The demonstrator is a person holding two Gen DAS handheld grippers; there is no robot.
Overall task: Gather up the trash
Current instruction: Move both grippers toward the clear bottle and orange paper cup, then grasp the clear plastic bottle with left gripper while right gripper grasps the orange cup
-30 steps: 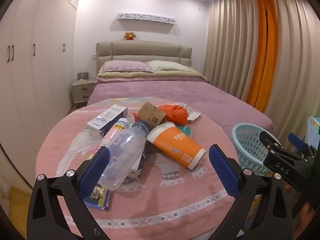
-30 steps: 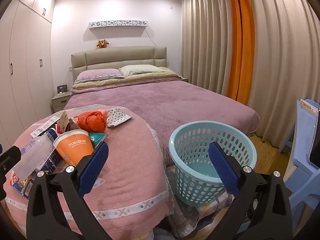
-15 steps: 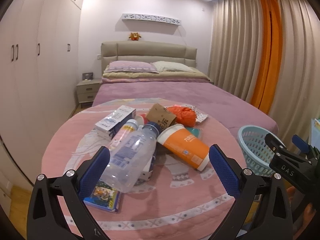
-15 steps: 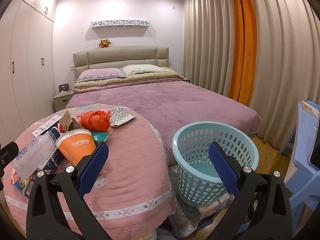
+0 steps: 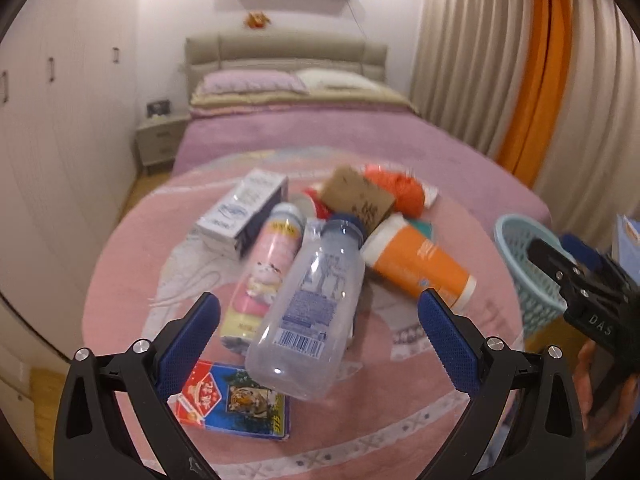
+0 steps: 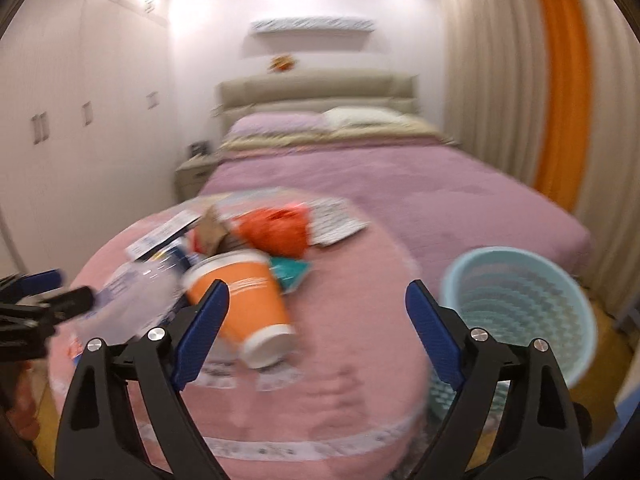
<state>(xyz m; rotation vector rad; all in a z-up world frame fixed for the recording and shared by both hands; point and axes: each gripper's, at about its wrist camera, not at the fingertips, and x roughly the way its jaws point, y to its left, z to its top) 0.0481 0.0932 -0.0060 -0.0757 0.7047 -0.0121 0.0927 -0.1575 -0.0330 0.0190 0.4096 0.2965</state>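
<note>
A pile of trash lies on a round pink table (image 5: 128,280): a clear plastic bottle (image 5: 312,304), a pink can (image 5: 268,268), an orange paper cup (image 5: 420,268), a white box (image 5: 244,212), a brown carton (image 5: 356,196), an orange bag (image 5: 400,188) and a flat tiger-print packet (image 5: 236,400). My left gripper (image 5: 320,344) is open, just short of the clear bottle. My right gripper (image 6: 316,332) is open and empty, near the orange cup (image 6: 244,300). A light blue basket (image 6: 520,308) stands right of the table.
A bed with a purple cover (image 6: 400,184) lies behind the table. White wardrobes (image 5: 60,120) line the left wall. Beige and orange curtains (image 5: 540,60) hang on the right. A nightstand (image 5: 160,140) stands by the headboard. The right wrist view is blurred.
Both grippers have moved forward and lower toward the trash pile. The right gripper has swung left, off the basket and onto the table. The trash has not moved.
</note>
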